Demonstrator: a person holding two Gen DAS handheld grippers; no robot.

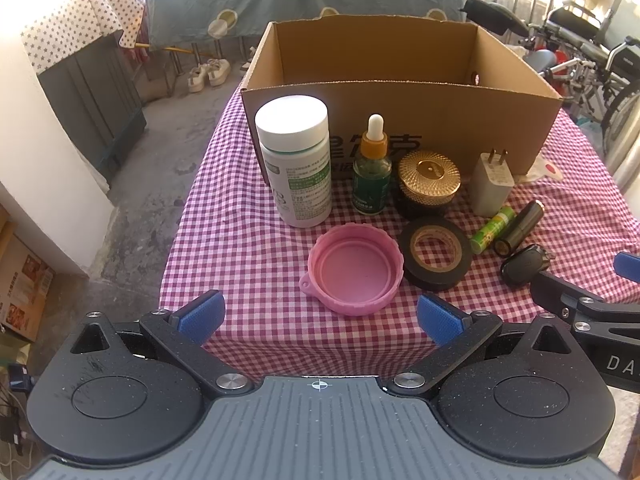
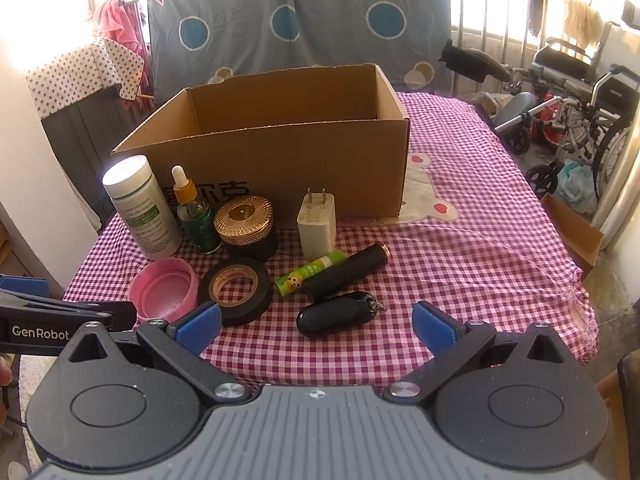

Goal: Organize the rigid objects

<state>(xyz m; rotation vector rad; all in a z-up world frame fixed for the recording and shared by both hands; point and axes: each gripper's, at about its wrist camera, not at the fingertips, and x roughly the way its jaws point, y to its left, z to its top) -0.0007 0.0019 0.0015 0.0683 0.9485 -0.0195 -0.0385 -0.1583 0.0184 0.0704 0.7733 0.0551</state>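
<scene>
Hovering at the near edge of the checked tablecloth [image 1: 240,220] with the left gripper [image 1: 320,318] spread wide and gripping nothing, blue pads well apart, just short of the pink lid [image 1: 356,268]. Same with the right gripper [image 2: 316,326]: gaping wide, empty, lined up on the black key fob [image 2: 336,314] lying between and just beyond its pads. Judged as the very start of the job, with nothing seen inside the cardboard box [image 1: 400,120], though its floor is hidden behind the near wall.

Laid out in two loose rows in front of the box, probably so as to be reached one at a time.

- **Far row**, close to the box wall, left to right, all standing upright: one white bottle [image 1: 296,168], one dropper bottle [image 1: 372,172], one gold-lidded jar [image 1: 430,182], one white charger [image 1: 492,184] with prongs up.
- **Near row**, lying flat: one pink lid with its open side up, one roll of black tape [image 1: 436,254], one green tube [image 1: 492,230], one black cylinder [image 1: 520,228] just beside it, and one key fob nearest of all.

Nine loose pieces counted, one of each kind. One box at the far side, open at the top, likely meant to receive them. Two grippers side by side, the left facing the left half of the spread and the right facing the right half, seemingly to split the work.
</scene>
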